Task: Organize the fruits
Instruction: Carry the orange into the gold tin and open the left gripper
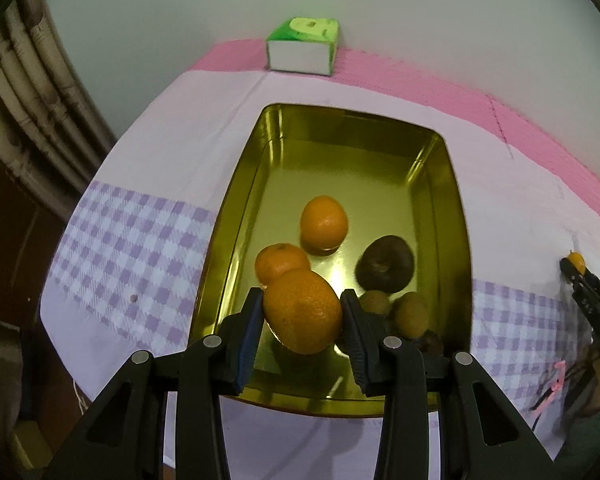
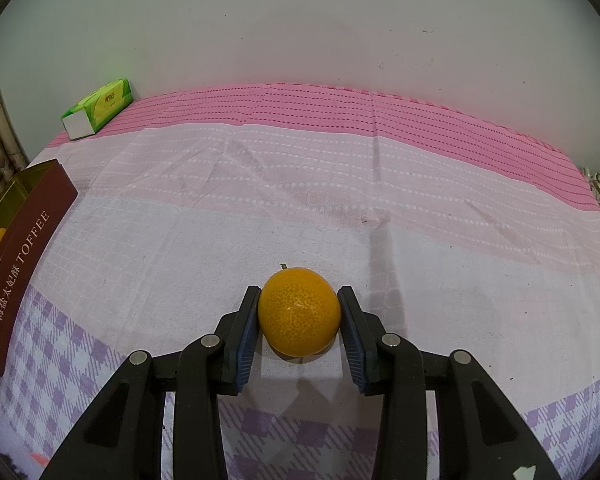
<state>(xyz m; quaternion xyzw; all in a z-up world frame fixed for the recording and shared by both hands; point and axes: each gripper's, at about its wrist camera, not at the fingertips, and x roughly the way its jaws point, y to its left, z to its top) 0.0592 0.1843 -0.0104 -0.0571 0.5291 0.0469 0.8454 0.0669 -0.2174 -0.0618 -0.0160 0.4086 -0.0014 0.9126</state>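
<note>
Fruit going into the gold tin, with two oranges not in yet

The gold tin point(image 1: 452, 216) in the middle of the left view already holds two oranges point(image 1: 323, 222), a dark brown fruit point(image 1: 385, 265) and two small green-brown fruits point(image 1: 411, 312), so most of the job looks done. The left tool point(image 1: 302, 312) pinches a big orange point(image 1: 303, 311) over the near end of the tin, low in the frame; I think it just needs letting go. The right tool point(image 2: 299, 312) pinches another orange point(image 2: 299, 311) that sits on the checked cloth point(image 2: 340, 200) of the worktop, low in the middle of the right view, well apart from the tin at the left edge. This orange is round, bright and dotted, with a tiny green stem. A green tissue pack point(image 2: 98, 107) lies upper left.
</note>
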